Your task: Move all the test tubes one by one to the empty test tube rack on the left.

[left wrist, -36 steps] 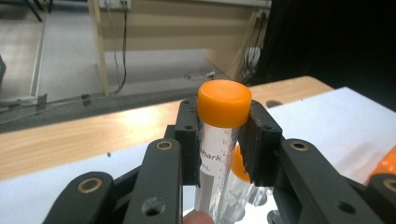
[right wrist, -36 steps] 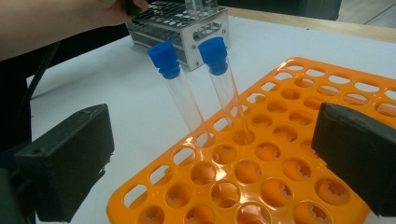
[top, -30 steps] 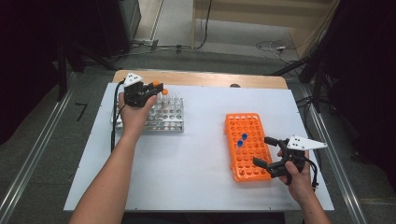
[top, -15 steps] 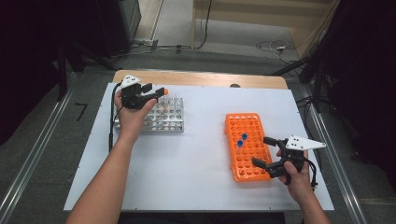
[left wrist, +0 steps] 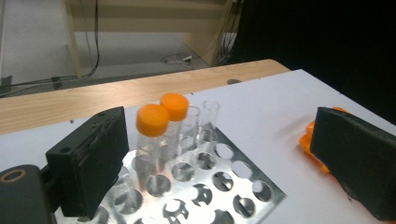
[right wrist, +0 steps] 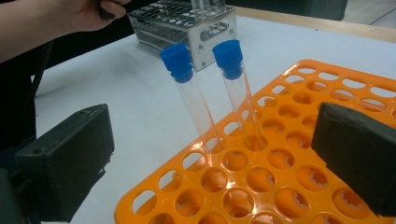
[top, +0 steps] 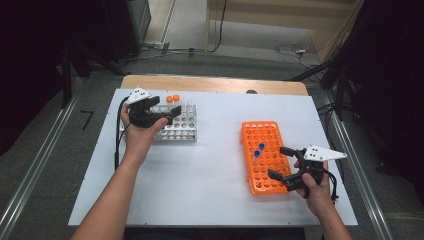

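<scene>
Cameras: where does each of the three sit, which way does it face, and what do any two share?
High view: above the table, looking forward and down; both forearms, left gripper, right gripper.
Left gripper view: on that gripper, past its open jaws to two orange-capped tubes in the metal rack.
Right gripper view: past open jaws to two blue-capped tubes in the orange rack; the other hand behind.
Shared: both gripper views show the metal rack.

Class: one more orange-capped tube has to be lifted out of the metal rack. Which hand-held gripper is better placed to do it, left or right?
Left. The left hand-held gripper sits open at the metal rack beside the orange-capped tubes; the right hand-held gripper waits at the orange rack.
</scene>
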### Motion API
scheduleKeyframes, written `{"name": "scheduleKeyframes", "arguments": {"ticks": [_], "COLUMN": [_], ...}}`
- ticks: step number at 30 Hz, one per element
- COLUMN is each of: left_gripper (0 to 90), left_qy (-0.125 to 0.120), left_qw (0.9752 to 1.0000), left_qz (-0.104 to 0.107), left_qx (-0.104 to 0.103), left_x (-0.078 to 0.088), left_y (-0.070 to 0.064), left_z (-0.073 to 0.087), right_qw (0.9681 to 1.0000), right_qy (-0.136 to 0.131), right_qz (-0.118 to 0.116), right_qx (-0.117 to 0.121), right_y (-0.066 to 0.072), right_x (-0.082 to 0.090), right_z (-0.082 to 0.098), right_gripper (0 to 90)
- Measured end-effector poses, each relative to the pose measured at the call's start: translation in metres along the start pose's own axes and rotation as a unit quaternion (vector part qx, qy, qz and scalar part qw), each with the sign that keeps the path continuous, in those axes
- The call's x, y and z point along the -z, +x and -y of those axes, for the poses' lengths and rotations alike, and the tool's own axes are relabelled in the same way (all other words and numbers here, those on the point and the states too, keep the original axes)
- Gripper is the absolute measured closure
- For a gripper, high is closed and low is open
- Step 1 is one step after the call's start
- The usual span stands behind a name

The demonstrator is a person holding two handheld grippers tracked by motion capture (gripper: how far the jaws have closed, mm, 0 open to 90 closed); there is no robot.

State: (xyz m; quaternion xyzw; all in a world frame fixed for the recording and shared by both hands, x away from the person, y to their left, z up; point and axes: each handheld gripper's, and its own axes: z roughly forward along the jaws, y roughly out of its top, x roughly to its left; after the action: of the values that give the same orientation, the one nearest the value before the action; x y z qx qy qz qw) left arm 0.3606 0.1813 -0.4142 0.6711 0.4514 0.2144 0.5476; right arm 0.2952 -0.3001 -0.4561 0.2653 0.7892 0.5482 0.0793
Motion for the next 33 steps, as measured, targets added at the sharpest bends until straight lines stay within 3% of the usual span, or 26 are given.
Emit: {"name": "scheduleKeyframes", "arguments": {"ticks": [8, 15, 23, 27, 33], "left_gripper": [0.0, 0.0, 0.0, 0.0, 0.0], "left_qy": [-0.001, -0.005, -0.002, 0.007, 0.011], "left_qw": [0.9994, 0.9987, 0.9981, 0.9976, 0.9968], "left_qz": [0.029, 0.04, 0.054, 0.06, 0.069], "left_qx": [-0.017, -0.031, -0.031, -0.036, -0.04], "left_x": [0.017, 0.028, 0.032, 0.031, 0.031], "left_y": [-0.024, -0.046, -0.067, -0.075, -0.082], "left_z": [0.01, 0.024, 0.045, 0.052, 0.058], "right_qw": [1.0, 0.9998, 0.9994, 0.9995, 0.9998], "right_qy": [0.001, 0.002, 0.007, 0.013, 0.013], "right_qz": [-0.005, -0.021, -0.035, -0.029, 0.005], "right_qx": [0.001, 0.0, 0.0, -0.003, -0.016], "right_y": [0.002, 0.005, 0.009, 0.012, 0.005], "right_x": [-0.002, -0.004, -0.009, -0.017, -0.023], "right_z": [-0.001, -0.001, -0.001, -0.001, -0.006], "right_gripper": [0.0, 0.0, 2.9, 9.6, 22.7]}}
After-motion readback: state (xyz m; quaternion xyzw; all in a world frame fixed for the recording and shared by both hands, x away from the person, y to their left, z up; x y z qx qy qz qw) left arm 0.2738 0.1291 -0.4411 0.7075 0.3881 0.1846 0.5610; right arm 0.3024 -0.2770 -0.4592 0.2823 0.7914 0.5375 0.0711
